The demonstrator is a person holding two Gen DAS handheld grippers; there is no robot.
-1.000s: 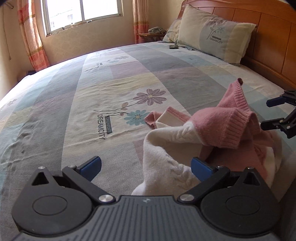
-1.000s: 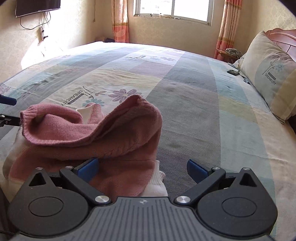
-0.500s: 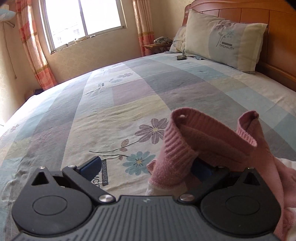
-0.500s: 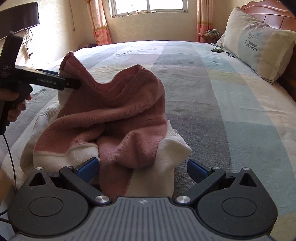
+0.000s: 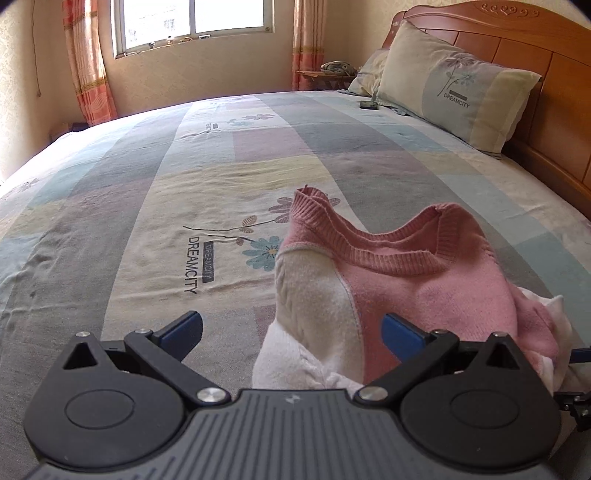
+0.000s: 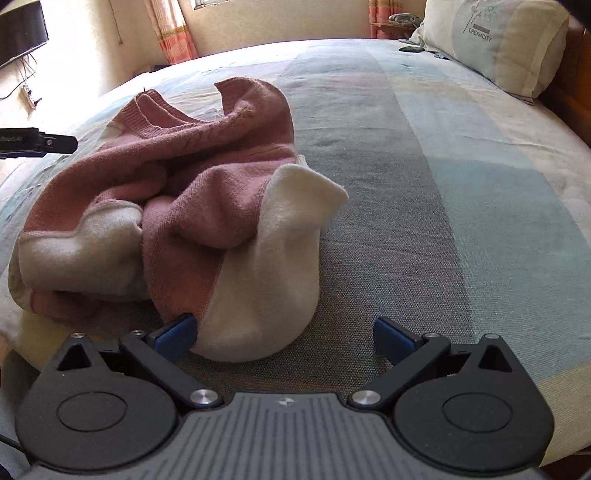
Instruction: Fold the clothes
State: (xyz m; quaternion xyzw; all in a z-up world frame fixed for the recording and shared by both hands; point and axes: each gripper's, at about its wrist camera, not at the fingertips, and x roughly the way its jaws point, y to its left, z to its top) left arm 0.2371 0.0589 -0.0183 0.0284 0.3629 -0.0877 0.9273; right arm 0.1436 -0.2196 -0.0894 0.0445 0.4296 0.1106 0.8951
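Note:
A pink and white knitted sweater [image 5: 406, 277] lies in a crumpled heap on the patchwork bedspread [image 5: 147, 184], its ribbed collar standing up at the far side. My left gripper [image 5: 291, 330] is open just in front of it, a white fold of the sweater lying between its fingers close to the right one. In the right wrist view the same sweater [image 6: 207, 184] is bunched up. My right gripper [image 6: 284, 334] is open at its near edge, with a white sleeve end between the fingers beside the left one. The left gripper [image 6: 37, 144] shows at the left, apart from the heap.
A pillow [image 5: 454, 96] leans on the wooden headboard [image 5: 535, 48] at the right. A small dark device [image 5: 368, 105] lies near the pillows. A wall-mounted screen [image 6: 22, 33] hangs at the far left. The window and curtains are beyond the bed.
Half a second ago the pink collar hung raised on my left gripper's finger; it now rests on the heap and the left gripper has drawn back. The right gripper moved lower and closer.

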